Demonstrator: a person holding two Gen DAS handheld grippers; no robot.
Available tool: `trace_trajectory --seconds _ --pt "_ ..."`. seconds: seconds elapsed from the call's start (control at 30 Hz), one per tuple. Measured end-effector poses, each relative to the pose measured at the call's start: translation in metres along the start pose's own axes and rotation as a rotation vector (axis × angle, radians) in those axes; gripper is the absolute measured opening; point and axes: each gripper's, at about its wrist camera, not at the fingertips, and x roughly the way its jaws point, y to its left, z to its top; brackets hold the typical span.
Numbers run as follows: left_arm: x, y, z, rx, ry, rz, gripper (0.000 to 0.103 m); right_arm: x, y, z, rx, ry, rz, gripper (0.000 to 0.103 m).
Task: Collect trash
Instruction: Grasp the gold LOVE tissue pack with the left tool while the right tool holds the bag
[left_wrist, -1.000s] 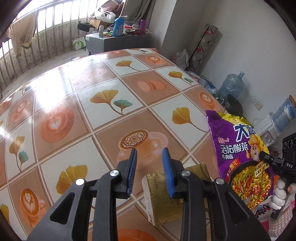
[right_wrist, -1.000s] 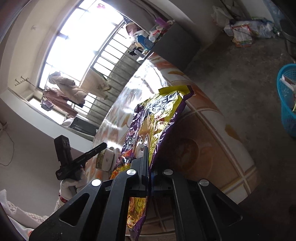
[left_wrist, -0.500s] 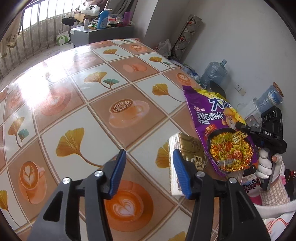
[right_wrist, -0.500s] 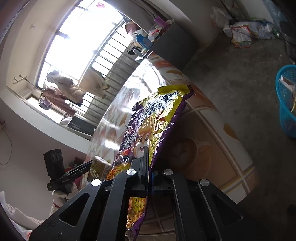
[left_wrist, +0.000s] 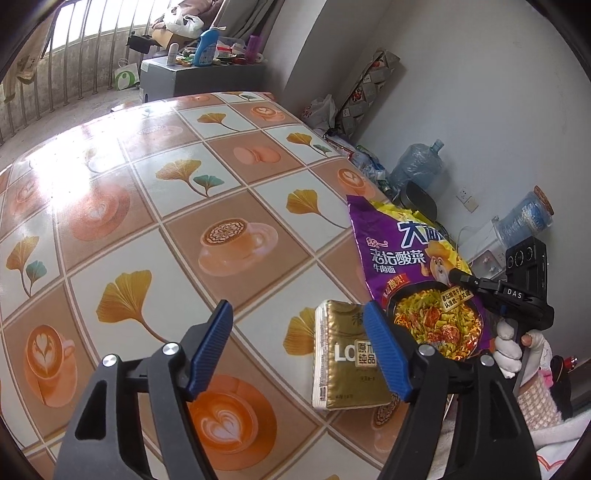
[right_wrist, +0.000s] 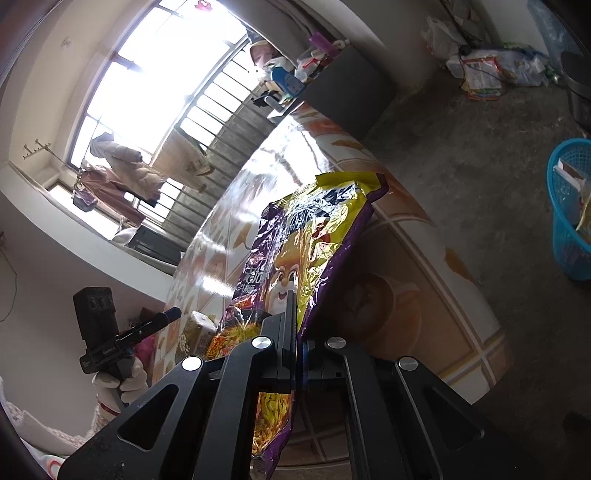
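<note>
One crinkled purple-and-yellow noodle bag (left_wrist: 413, 273) is pinched by the right tool (right_wrist: 293, 332); one gold tissue pack (left_wrist: 345, 354) lies on the surface (left_wrist: 221, 192) beside the empty, opening left tool (left_wrist: 299, 350).

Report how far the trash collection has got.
Done: the blue plastic basket on the floor already holds some packaging. In hand: the right gripper is shut on the purple and yellow noodle bag. Left: the gold tissue pack lies on the table, outside the left gripper, whose jaws are opening.
</note>
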Motion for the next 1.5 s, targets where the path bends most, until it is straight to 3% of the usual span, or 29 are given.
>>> trace_trajectory --seconds 0.4,0.57,0.77,0.97,1.1,1.2,1.5 --pt "0.034 -0.038 -0.02 0.172 0.094 0.05 0.082 -0.017 0.004 0.002 -0.091 0.017 -0.026 0.001" --pt "0.047 -0.05 -0.023 0.249 0.101 0.163 0.083 -0.015 0.0 0.003 -0.084 0.026 -0.029 0.001" --pt "0.051 -0.053 -0.024 0.259 0.091 0.208 0.082 -0.015 0.001 0.004 -0.09 0.028 -0.026 0.002" --pt "0.05 -0.06 -0.026 0.306 0.085 0.25 0.068 -0.014 0.003 0.003 -0.109 0.033 -0.022 0.002" --pt "0.047 -0.054 -0.021 0.249 0.072 0.282 0.052 -0.014 0.0 0.004 -0.1 0.035 -0.016 0.002" --pt "0.046 -0.047 -0.017 0.196 0.061 0.302 0.052 -0.014 -0.002 0.005 -0.092 0.034 -0.013 0.002" --pt "0.045 -0.046 -0.019 0.181 0.043 0.329 0.053 -0.011 -0.002 0.004 -0.078 0.049 -0.021 0.004"
